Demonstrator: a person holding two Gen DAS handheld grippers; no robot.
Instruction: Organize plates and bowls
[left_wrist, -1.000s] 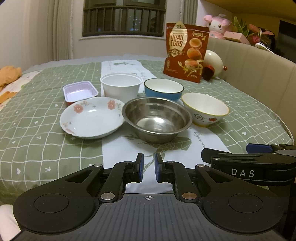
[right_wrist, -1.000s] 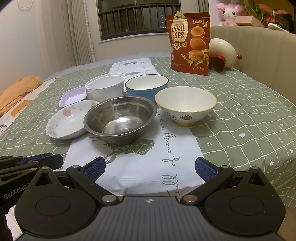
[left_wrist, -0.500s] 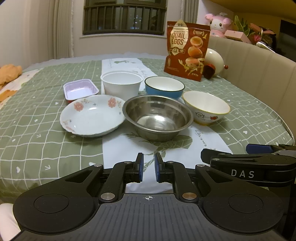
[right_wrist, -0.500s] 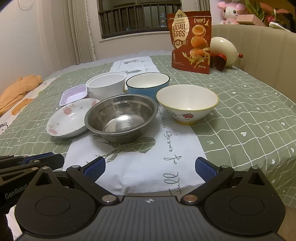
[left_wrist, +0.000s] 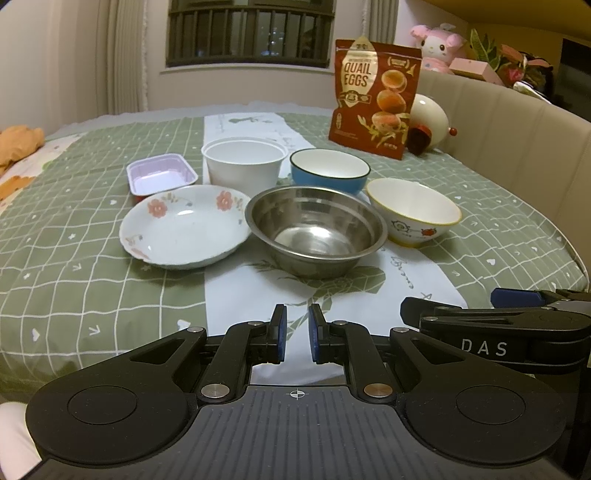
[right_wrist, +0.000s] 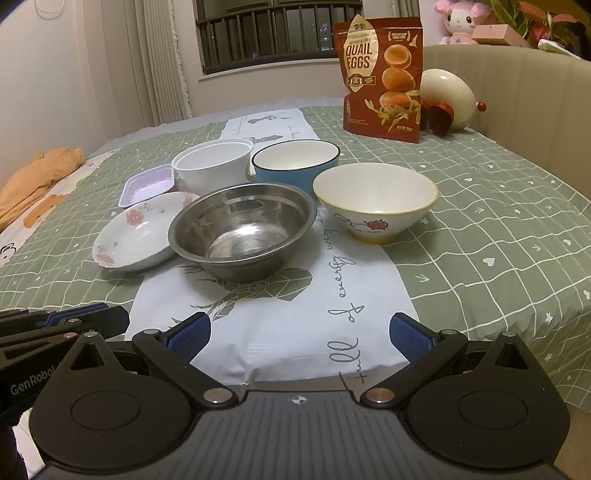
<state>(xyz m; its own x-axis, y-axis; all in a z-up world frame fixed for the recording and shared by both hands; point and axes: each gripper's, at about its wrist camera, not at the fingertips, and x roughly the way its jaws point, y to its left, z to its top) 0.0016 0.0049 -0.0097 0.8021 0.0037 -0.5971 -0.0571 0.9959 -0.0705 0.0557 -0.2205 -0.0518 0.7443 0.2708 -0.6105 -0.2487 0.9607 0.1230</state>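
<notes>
Your left gripper (left_wrist: 296, 334) is closed on nothing; your right gripper (right_wrist: 299, 334) is wide open and empty. The shiny round steel bowl (right_wrist: 242, 229) sits mid-cloth, touching the flowered white plate (left_wrist: 184, 230). It looks light, hard and slippery, so pinch its thin rim.

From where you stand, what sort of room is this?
Probably a bedroom at home: the dishes sit on a quilted bedspread beside a padded headboard, with a plush toy behind it.
</notes>
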